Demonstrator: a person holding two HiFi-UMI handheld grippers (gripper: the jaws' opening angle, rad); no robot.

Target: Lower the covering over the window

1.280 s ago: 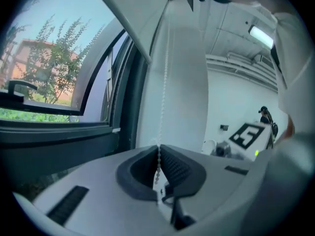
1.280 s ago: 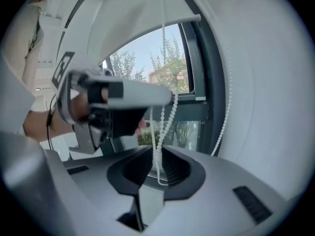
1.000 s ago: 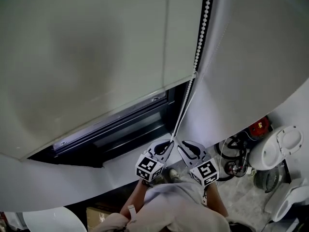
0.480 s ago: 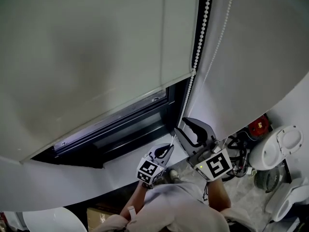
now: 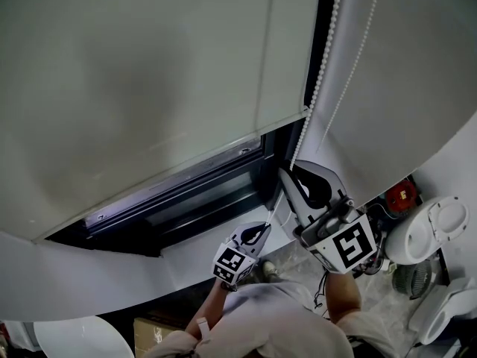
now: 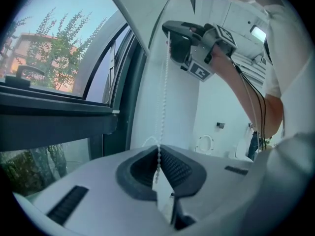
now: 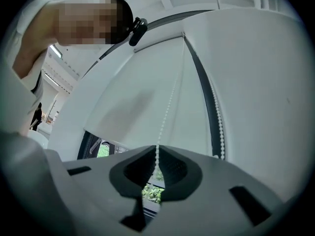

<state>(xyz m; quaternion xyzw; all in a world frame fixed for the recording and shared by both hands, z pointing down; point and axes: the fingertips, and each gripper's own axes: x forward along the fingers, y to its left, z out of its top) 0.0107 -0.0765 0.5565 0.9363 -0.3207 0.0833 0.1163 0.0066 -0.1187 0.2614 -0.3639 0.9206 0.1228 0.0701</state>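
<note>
A pale roller blind [image 5: 149, 73] covers most of the window; its bottom rail [image 5: 175, 185] hangs above a dark open strip of window frame [image 5: 194, 211]. A white bead chain [image 5: 326, 58] runs down along the blind's right edge. My left gripper [image 5: 261, 232] is low, shut on the chain [image 6: 163, 92], which enters its pads [image 6: 170, 168]. My right gripper [image 5: 286, 174] is higher on the same chain; its jaws have just been closing, and the chain [image 7: 170, 102] sits pinched between them. From the left gripper view the right gripper [image 6: 171, 29] is above, holding the taut chain.
A white wall [image 5: 402, 73] runs to the right of the chain. Below right on the floor are a red object [image 5: 400, 195], a white toilet [image 5: 436, 226] and cables [image 5: 365, 222]. Trees [image 6: 54, 53] show outside the glass.
The right gripper left its spot beside the left one, rose along the chain with jaws open, and now its jaws are closed on the chain higher up. The left gripper stayed put.
</note>
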